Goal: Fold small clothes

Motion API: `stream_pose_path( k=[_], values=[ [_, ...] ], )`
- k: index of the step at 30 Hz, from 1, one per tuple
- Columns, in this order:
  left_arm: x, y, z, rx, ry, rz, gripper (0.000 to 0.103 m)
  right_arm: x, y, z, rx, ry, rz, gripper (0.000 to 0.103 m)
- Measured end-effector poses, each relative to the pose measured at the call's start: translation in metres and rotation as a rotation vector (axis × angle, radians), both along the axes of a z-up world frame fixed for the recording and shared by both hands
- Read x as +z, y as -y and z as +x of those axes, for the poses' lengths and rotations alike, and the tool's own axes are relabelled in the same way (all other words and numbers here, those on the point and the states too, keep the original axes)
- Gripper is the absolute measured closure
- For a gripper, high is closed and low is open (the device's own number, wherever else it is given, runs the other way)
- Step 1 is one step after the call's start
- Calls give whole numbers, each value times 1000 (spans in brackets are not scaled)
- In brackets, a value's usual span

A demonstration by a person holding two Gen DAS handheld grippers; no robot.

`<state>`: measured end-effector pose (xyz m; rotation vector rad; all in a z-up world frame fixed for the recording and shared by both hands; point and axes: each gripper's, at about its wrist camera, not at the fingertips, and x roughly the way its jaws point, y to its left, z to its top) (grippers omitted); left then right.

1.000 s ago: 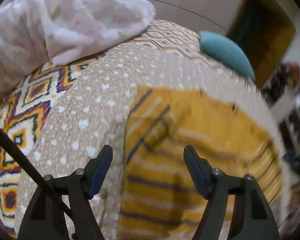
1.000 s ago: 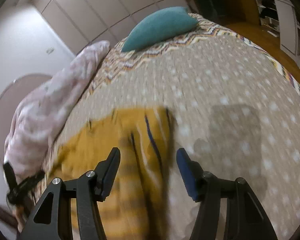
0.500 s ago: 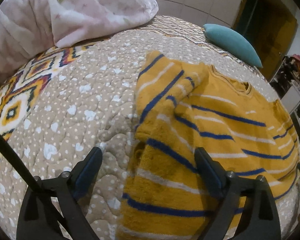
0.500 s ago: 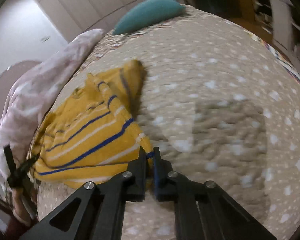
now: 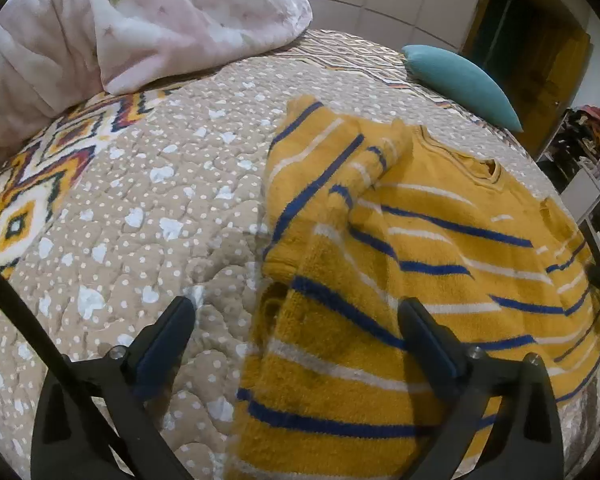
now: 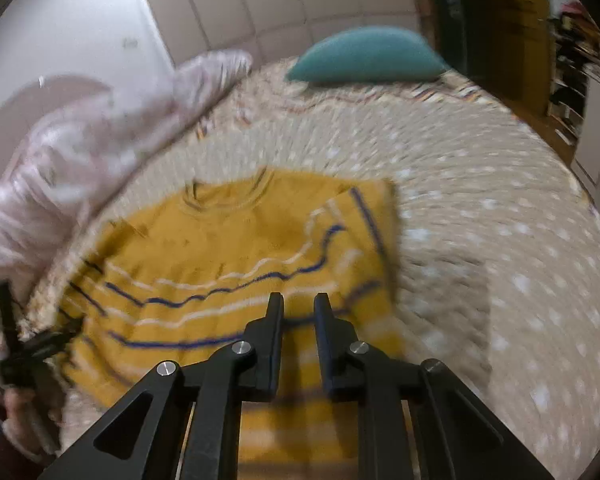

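Observation:
A small mustard-yellow sweater (image 5: 412,248) with blue and white stripes lies flat on the beige dotted quilt (image 5: 148,200). Its left sleeve is folded in over the body. My left gripper (image 5: 296,332) is open, low over the sweater's bottom left edge, one finger over the quilt and one over the sweater. In the right wrist view the sweater (image 6: 228,256) lies ahead, blurred. My right gripper (image 6: 298,308) hovers over the sweater's lower right part with its jaws a narrow gap apart and nothing between them.
A pink fluffy blanket (image 5: 112,28) is heaped at the bed's far left. A teal pillow (image 5: 460,76) lies at the far end; it also shows in the right wrist view (image 6: 364,56). Shelves and a doorway stand to the right of the bed.
My right gripper, shut on the sweater's right edge half a second ago, has let go and its jaws have parted slightly. The sweater's right side now lies folded in. My left gripper stayed open, nearly still.

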<state>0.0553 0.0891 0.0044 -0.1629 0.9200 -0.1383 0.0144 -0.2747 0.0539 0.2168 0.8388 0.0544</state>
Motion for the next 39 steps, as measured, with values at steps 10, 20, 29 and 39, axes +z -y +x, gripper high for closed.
stream_pose_path(
  k=[10, 20, 29, 39],
  values=[
    [1, -2, 1, -3, 6, -33, 0, -10, -3, 79, -81, -196, -185, 82],
    [37, -43, -40, 21, 196, -231, 0, 56, -118, 40, 129, -3, -234, 69],
    [64, -101, -62, 194, 342, -93, 0, 15, -252, 62, 379, -50, -270, 70],
    [45, -140, -49, 263, 245, -183, 0, -31, -318, 149, 308, -153, -430, 69]
  ],
)
